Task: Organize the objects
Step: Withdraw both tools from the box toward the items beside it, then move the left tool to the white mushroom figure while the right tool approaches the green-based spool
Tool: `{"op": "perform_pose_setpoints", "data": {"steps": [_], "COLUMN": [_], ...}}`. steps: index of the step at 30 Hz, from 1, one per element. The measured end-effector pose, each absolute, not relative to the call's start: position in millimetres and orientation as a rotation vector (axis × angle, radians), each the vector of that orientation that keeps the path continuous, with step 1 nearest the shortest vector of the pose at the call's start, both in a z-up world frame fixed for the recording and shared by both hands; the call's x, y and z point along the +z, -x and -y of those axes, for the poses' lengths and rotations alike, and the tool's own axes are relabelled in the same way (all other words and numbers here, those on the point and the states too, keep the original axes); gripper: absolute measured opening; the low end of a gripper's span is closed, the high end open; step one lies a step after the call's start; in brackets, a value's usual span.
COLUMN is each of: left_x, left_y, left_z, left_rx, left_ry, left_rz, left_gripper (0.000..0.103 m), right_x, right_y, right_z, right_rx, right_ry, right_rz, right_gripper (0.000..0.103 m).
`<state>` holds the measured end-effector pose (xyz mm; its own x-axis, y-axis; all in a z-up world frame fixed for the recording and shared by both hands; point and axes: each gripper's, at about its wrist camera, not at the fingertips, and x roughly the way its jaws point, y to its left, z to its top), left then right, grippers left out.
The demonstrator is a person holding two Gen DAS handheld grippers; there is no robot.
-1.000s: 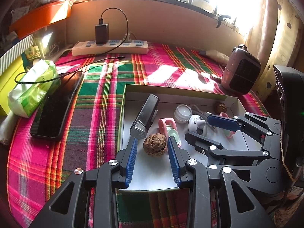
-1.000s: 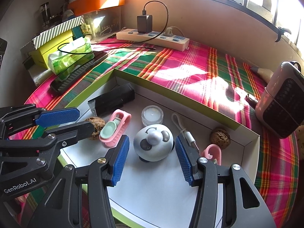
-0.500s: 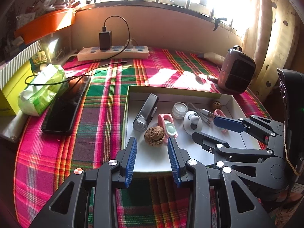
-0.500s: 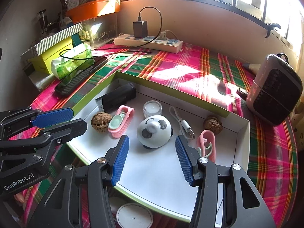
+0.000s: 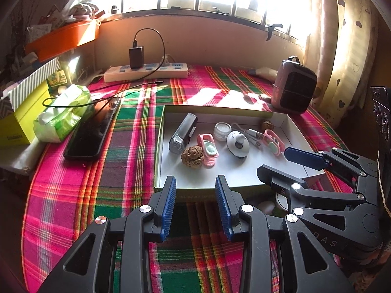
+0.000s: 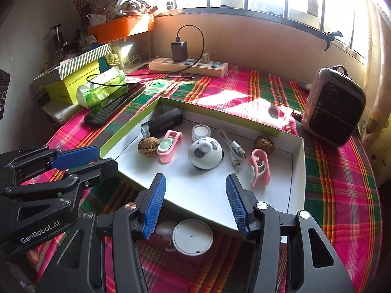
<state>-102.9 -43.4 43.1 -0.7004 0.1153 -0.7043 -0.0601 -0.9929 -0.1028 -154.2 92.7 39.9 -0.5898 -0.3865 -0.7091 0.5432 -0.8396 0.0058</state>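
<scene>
A shallow white box with green sides [image 5: 158, 146] [image 6: 298, 171] lies on the plaid cloth. In it are a walnut [image 5: 192, 154] [image 6: 147, 146], a second walnut [image 6: 264, 143], a black stapler [image 5: 183, 133] [image 6: 162, 122], two pink clips [image 5: 207, 149] [image 6: 260, 167], a small jar [image 5: 222, 129] [image 6: 200, 131], a panda-shaped gadget [image 5: 237, 142] [image 6: 205, 153] and a white USB cable [image 6: 233, 146]. My left gripper [image 5: 196, 204] is open and empty, just outside the box's near edge. My right gripper [image 6: 195, 201] is open and empty above the box's near edge.
A black phone [image 5: 94, 129], a green tissue pack [image 5: 63, 117] and yellow boxes [image 5: 22, 119] lie at the left. A power strip with a charger [image 5: 146, 72] lies at the back. A pink heater [image 5: 294, 85] stands at the right. A white round disc [image 6: 192, 236] lies in front of the box.
Both grippers have drawn back and up from the box, still open. The walnut and the panda gadget that were between their fingers stay in the box.
</scene>
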Motion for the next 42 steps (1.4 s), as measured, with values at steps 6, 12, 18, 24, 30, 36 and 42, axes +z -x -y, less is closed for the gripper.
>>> {"op": "perform_pose_setpoints", "data": {"steps": [6, 12, 18, 24, 30, 36, 42], "left_x": [42, 41, 36, 29, 21, 12, 6], "left_y": [94, 85, 79, 78, 80, 87, 94], "left_z": [39, 36, 32, 27, 16, 8, -1], "left_rx": [2.792, 2.771, 2.749, 2.706, 2.633, 2.582, 2.562], "left_ry": [1.166, 1.157, 1.166, 1.189, 1.199, 1.222, 1.234], "left_rz": [0.117, 0.137, 0.148, 0.16, 0.181, 0.188, 0.145], "left_gripper": [0.032, 0.032, 0.032, 0.032, 0.037, 0.038, 0.039], "right_x": [43, 39, 37, 29, 20, 18, 16], "right_y": [140, 127, 116, 108, 105, 104, 104], "right_z": [-101, -111, -121, -133, -146, -157, -163], "right_rx": [-2.426, -2.448, -2.462, -2.474, -2.476, -2.488, -2.49], "right_ry": [-0.974, -0.977, -0.974, -1.0, -1.046, -1.062, -1.079], "right_rz": [-0.257, -0.241, -0.227, -0.205, -0.156, -0.12, -0.093], "right_gripper": [0.052, 0.052, 0.052, 0.052, 0.053, 0.062, 0.062]}}
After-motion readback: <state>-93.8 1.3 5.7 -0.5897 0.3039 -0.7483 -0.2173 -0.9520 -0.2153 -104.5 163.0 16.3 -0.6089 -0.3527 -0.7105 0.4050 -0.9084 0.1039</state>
